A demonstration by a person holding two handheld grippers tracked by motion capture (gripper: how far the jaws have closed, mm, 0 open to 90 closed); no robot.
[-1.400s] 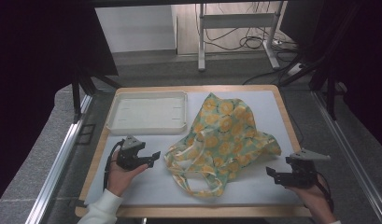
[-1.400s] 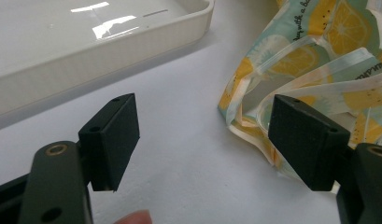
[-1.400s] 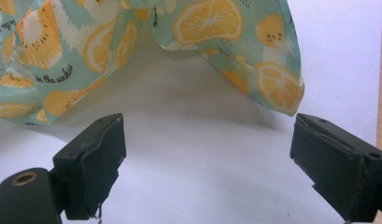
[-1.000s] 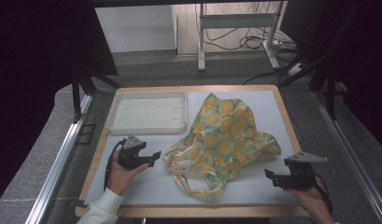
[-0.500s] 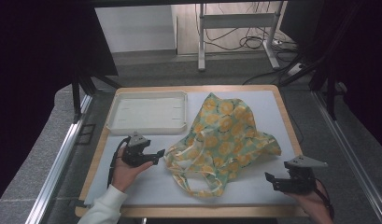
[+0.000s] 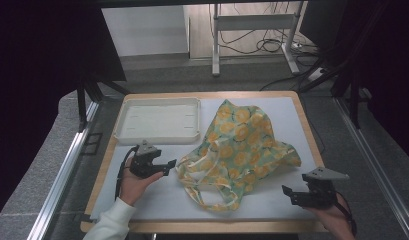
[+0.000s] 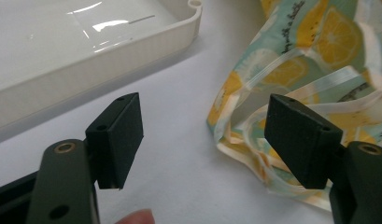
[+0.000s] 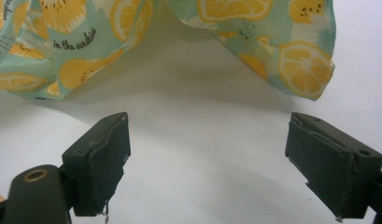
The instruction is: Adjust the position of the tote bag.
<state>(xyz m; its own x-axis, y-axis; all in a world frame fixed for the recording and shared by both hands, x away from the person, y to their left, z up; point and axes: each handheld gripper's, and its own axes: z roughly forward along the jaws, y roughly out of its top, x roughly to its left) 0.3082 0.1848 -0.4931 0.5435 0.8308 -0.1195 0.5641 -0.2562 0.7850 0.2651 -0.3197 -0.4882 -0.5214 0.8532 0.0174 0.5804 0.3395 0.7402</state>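
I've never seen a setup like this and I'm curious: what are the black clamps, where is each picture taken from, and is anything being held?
A person sits at a table with a hand-held tool in each hand: the left gripper and the right gripper. The high view looks down from above; the other two views come from cameras riding on each gripper, looking along its black jaws. On the white mat lie a lemon-print bag and a white tray. Both grippers' jaws stand open and hold nothing.
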